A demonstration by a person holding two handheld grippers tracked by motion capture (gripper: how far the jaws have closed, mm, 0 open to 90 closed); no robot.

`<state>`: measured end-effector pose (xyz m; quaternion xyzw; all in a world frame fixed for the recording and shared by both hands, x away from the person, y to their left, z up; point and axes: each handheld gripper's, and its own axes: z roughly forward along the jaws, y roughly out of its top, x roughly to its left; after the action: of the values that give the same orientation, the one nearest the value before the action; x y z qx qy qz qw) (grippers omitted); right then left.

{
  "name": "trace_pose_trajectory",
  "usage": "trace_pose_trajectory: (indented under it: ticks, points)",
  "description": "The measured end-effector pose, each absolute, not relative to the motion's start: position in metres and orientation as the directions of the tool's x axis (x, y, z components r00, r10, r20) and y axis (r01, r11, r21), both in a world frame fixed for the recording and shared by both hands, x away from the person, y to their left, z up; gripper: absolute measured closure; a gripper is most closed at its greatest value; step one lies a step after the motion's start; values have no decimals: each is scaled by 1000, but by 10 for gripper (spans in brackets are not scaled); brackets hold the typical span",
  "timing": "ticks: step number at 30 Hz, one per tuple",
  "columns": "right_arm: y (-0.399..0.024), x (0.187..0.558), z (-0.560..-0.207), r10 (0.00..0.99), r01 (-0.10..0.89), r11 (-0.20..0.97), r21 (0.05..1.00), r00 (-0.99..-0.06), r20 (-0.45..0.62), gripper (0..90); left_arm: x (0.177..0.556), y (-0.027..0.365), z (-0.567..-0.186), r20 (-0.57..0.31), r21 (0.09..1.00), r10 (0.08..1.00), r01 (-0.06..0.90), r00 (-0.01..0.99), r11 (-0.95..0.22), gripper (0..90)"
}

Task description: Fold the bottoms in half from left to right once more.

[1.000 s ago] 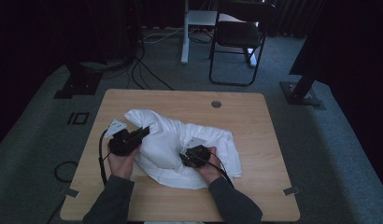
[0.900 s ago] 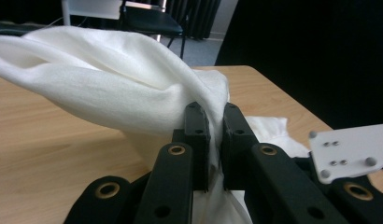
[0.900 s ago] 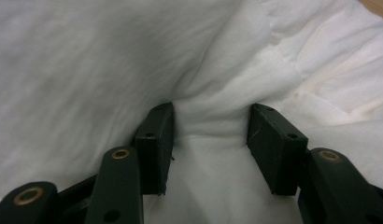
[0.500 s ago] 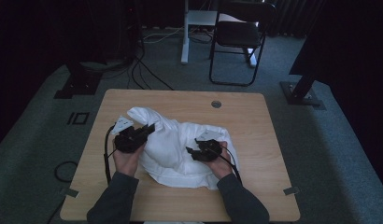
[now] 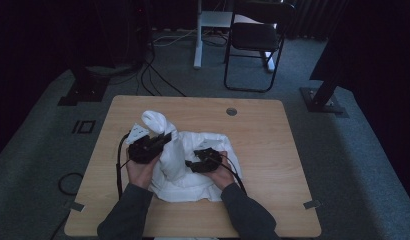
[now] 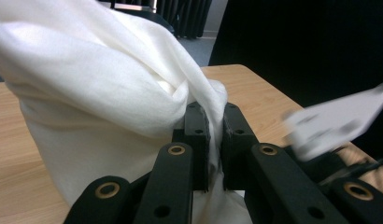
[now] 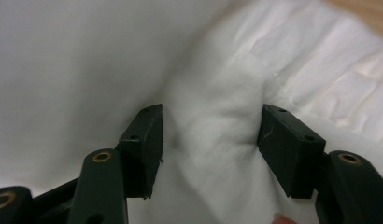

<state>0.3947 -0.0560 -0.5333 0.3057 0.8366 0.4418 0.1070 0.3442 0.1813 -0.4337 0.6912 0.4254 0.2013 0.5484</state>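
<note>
A white cloth (image 5: 203, 180) lies bunched on the wooden table (image 5: 263, 130). My left gripper (image 5: 164, 140) is shut on a fold of it and holds that fold up as a tall ridge; in the left gripper view the cloth (image 6: 96, 74) is pinched between the two pads (image 6: 215, 116). My right gripper (image 5: 191, 165) rests on the cloth just right of the ridge. Its jaws have just been opening. In the right gripper view they stand wide apart (image 7: 210, 135) with a soft bulge of cloth (image 7: 87, 56) between them, not squeezed.
A round cable hole (image 5: 231, 111) sits in the table's far side. Beyond the table stand a black chair (image 5: 255, 35) and a white post (image 5: 198, 35), with cables (image 5: 158, 80) on the carpet. The right gripper's grey plate (image 6: 334, 121) shows blurred in the left gripper view.
The right gripper swung out to the right, then came back left against the cloth. The left gripper kept its grip and barely moved. The cloth now stands as a taller ridge between the hands.
</note>
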Motion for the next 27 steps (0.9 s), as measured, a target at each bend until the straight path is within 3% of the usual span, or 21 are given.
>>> trace_pose_trajectory:
  ticks: [1,3,6,8,11,22,23,27]
  points:
    - [-68,390,-525,605,409,379,830,-788,113,397,344,184,-434,-192,929,811,368,553,-31,840]
    - [-88,383,-516,659,388,369,845,-750,56,397,345,188,-434,-200,926,815,377,544,-24,840]
    - [-113,383,-533,724,466,436,770,-689,7,381,347,190,-434,-210,924,814,382,542,-16,840]
    - [-110,384,-550,727,500,457,735,-686,15,404,349,186,-433,-199,926,810,377,552,-29,840]
    - [-104,382,-559,732,502,421,755,-680,44,411,350,181,-431,-197,925,806,379,558,-36,841]
    - [-59,379,-562,742,490,394,778,-669,46,446,352,163,-427,-169,929,784,362,598,-76,840]
    - [-60,379,-553,685,478,438,762,-726,62,370,353,165,-428,-166,928,786,364,596,-79,840]
    - [-91,370,-534,677,415,348,841,-732,81,353,354,170,-427,-167,926,790,368,590,-79,840]
